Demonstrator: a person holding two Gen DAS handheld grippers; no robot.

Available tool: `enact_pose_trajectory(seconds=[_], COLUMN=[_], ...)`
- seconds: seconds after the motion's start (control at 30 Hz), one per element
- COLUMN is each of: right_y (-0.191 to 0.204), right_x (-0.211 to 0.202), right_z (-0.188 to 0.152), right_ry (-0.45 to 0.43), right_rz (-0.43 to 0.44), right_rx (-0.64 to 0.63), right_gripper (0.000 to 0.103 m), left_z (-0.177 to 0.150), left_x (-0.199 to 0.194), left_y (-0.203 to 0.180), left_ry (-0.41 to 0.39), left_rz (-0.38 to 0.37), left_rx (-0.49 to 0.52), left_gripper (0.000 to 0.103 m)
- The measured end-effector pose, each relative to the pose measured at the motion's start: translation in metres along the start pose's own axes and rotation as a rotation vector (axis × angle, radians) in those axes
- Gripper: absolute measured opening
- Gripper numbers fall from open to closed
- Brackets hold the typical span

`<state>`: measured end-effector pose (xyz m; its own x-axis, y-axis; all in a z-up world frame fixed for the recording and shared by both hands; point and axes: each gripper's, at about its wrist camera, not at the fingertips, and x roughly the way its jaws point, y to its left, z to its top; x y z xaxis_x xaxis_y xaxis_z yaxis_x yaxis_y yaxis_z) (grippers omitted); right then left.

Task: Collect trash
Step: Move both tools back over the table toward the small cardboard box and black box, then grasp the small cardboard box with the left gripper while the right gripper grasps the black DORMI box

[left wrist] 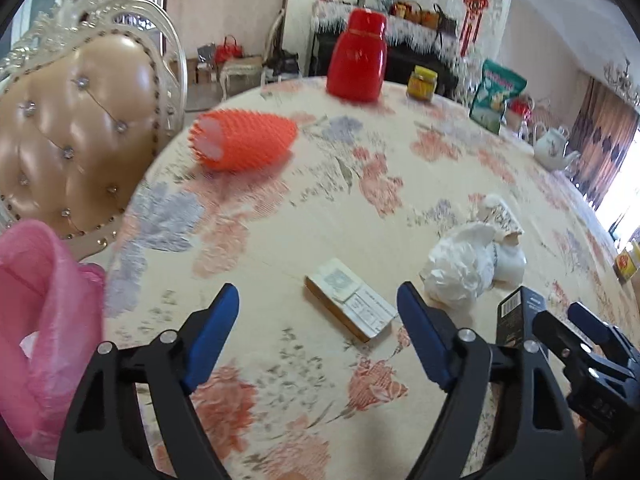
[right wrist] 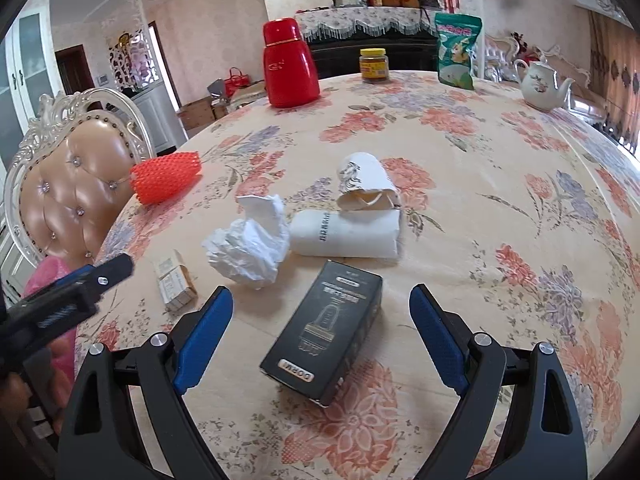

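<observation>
- A round table point(right wrist: 500, 184) draped in a cream cloth with pink and lilac flowers was seen beneath both grippers.
- The right gripper point(right wrist: 320, 332) was held with its jaws spread apart, nothing clamped; a black carton point(right wrist: 326, 332) lay flat on the cloth between them, untouched.
- The left gripper point(left wrist: 318, 334) was likewise spread and empty, a small tan box point(left wrist: 350, 300) lying just beyond it at 12 o'clock.
- A crumpled white tissue point(right wrist: 250, 240) was found at 11 o'clock from the carton, and white rolled paper point(right wrist: 346, 236) at 12.
- An orange spiky sleeve point(right wrist: 166, 176) lay near the table edge at 10 o'clock.
- A pink bag point(left wrist: 36, 320) hung at the left edge, beside a tufted chair point(left wrist: 76, 128).
- Farthest off, a red flask point(right wrist: 290, 64), a jar point(right wrist: 374, 65), a green packet point(right wrist: 456, 50) and a teapot point(right wrist: 540, 84) were set.
</observation>
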<state>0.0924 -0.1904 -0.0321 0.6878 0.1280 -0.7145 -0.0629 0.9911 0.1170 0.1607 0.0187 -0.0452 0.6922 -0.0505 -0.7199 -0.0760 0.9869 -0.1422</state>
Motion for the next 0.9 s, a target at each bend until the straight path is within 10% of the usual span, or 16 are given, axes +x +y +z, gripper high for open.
enact_pose_trajectory(seconds=[0.9], right_y=[-0.005], right_x=[0.012], right_z=[-0.002], right_ry=[0.049], right_rz=[-0.030], right_rx=[0.032], right_gripper=[0.084], left_z=[-0.006], left_x=[0.043], left_y=[-0.023], left_ry=[0.141], left_rz=[-0.017], left_rx=[0.058], left_gripper=[0.034])
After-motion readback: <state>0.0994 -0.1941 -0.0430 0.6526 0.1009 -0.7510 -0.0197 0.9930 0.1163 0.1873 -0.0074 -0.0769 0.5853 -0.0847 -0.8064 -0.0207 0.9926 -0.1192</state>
